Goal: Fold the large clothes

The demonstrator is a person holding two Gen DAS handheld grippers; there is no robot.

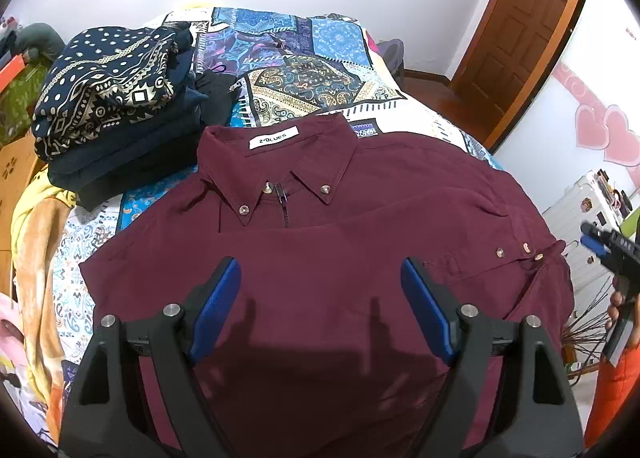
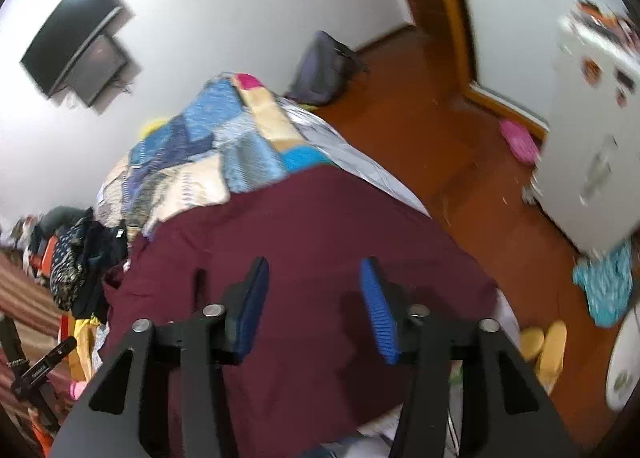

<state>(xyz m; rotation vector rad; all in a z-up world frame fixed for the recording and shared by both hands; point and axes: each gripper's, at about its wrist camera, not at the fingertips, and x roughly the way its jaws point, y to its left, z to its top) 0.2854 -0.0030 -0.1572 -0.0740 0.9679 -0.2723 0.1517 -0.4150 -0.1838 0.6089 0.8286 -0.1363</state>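
A maroon button-down shirt (image 1: 320, 250) lies front-up on the bed, collar (image 1: 280, 162) toward the far side. One sleeve is folded across its chest, with the cuff (image 1: 520, 254) at the right. My left gripper (image 1: 320, 270) hovers over the shirt's lower middle, open, with nothing between its blue pads. In the right wrist view the same shirt (image 2: 312, 226) sits below my right gripper (image 2: 314, 270), whose jaws stand apart and hold no cloth. The right gripper (image 1: 596, 242) also shows at the far right of the left wrist view, off the shirt's edge.
A stack of folded dark clothes (image 1: 112, 106) sits on the bed's far left, on a patterned bedspread (image 1: 296, 58). To the right are wooden floor, a white cabinet (image 2: 592, 138), yellow slippers (image 2: 548, 342) and a dark bag (image 2: 324, 70). A door (image 1: 528, 26) stands beyond.
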